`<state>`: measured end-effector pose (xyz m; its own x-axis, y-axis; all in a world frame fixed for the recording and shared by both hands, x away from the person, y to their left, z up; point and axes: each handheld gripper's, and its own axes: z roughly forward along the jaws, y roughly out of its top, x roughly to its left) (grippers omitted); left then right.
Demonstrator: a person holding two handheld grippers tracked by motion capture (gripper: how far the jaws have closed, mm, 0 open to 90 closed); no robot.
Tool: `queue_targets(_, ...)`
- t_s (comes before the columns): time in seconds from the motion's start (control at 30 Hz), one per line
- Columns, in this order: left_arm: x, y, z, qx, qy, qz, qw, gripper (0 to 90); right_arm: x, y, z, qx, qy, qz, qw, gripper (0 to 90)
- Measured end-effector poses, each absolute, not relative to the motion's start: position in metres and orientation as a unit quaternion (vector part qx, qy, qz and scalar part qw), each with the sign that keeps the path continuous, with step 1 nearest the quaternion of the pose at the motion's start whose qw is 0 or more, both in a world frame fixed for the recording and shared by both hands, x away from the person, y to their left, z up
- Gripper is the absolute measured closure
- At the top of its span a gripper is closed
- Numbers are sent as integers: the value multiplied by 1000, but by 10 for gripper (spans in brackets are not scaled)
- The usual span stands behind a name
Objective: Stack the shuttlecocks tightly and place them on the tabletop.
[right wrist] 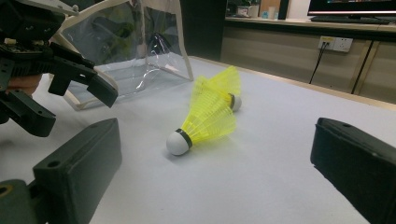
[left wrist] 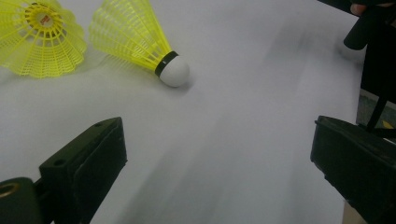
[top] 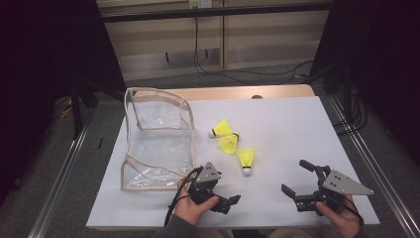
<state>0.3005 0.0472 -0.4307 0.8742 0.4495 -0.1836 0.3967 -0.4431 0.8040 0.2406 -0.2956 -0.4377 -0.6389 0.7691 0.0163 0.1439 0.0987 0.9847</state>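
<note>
Three yellow shuttlecocks lie mid-table: one (top: 222,129) farthest back, one (top: 229,143) in the middle, and the nearest (top: 246,158) with its white cork toward me. My left gripper (top: 225,191) is open near the front edge, just left of the nearest shuttlecock (left wrist: 140,42), with nothing between its jaws. My right gripper (top: 297,177) is open at the front right and empty. It faces the nearest shuttlecock (right wrist: 205,121), which lies a short way ahead of its jaws. A clear pouch (top: 158,139) with beige trim stands open on the left.
A white sheet (top: 297,119) covers the table, with a wooden strip (top: 237,92) showing at the back. Metal rails (top: 361,148) run along both sides. Cables (top: 233,74) lie on the floor behind. In the right gripper view, the left gripper (right wrist: 56,79) sits before the pouch (right wrist: 130,46).
</note>
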Motion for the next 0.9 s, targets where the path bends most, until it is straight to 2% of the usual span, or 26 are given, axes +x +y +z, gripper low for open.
queue_targets(0.6,297,54,-426,850,236,31,470,39,240,-295,-438,330,692,585,265,13)
queue_targets(0.9,294,60,-426,853,231,17,468,54,241,-294,-438,330,693,584,265,14)
